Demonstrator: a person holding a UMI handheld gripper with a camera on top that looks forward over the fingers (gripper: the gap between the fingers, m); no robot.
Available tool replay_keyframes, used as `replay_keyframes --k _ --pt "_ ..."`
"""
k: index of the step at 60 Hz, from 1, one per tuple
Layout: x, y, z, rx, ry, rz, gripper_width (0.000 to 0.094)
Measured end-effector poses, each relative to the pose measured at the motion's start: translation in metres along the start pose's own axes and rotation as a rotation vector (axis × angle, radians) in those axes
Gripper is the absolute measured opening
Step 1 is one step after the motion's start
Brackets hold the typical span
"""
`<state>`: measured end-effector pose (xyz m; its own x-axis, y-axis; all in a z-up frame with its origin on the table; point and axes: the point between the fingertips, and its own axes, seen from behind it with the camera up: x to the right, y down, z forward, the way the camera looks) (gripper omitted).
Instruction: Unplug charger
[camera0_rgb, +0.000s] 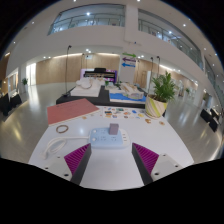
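A white power strip (106, 140) lies on the white table (110, 170), just ahead of my fingers and about midway between them. A small pale charger (113, 128) stands plugged into its top at the far side. My gripper (111, 158) is open and empty. Its left finger (75, 156) and right finger (147, 156) are spread wide with the magenta pads facing in, a little short of the strip and touching nothing.
A coiled cable (62, 129) lies to the left of the strip. A salmon mat (68, 110) lies at the table's far left. Several small items (128, 116) lie beyond the strip. A potted plant (160, 94) and benches (88, 92) stand farther off in a large hall.
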<state>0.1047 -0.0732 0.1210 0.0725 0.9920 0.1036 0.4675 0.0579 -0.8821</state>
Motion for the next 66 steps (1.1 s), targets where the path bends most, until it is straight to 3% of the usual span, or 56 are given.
replay_keyframes --k 15,34,35,42,43,50,57,61,66 --pt "0.012 -0.006 0.098 0.044 -0.026 0.006 0.0851" --pt "0.005 -0.012 0.195 0.023 -0.072 0.023 0.0841" --pt "0.005 -0.012 0.197 0.022 -0.074 0.026 0.0822" --pt "0.006 -0.009 0.209 0.002 -0.068 0.038 0.0288" --pt "0.006 -0.009 0.209 0.007 -0.067 0.042 0.0256" --pt "0.007 -0.012 0.211 0.016 -0.076 0.042 0.0174" --pt "0.008 -0.022 0.207 0.030 -0.091 0.079 0.0162" --pt "0.019 -0.074 0.194 0.156 -0.067 0.048 0.0158" --pt "0.031 -0.120 0.180 0.183 -0.066 0.087 0.0157"
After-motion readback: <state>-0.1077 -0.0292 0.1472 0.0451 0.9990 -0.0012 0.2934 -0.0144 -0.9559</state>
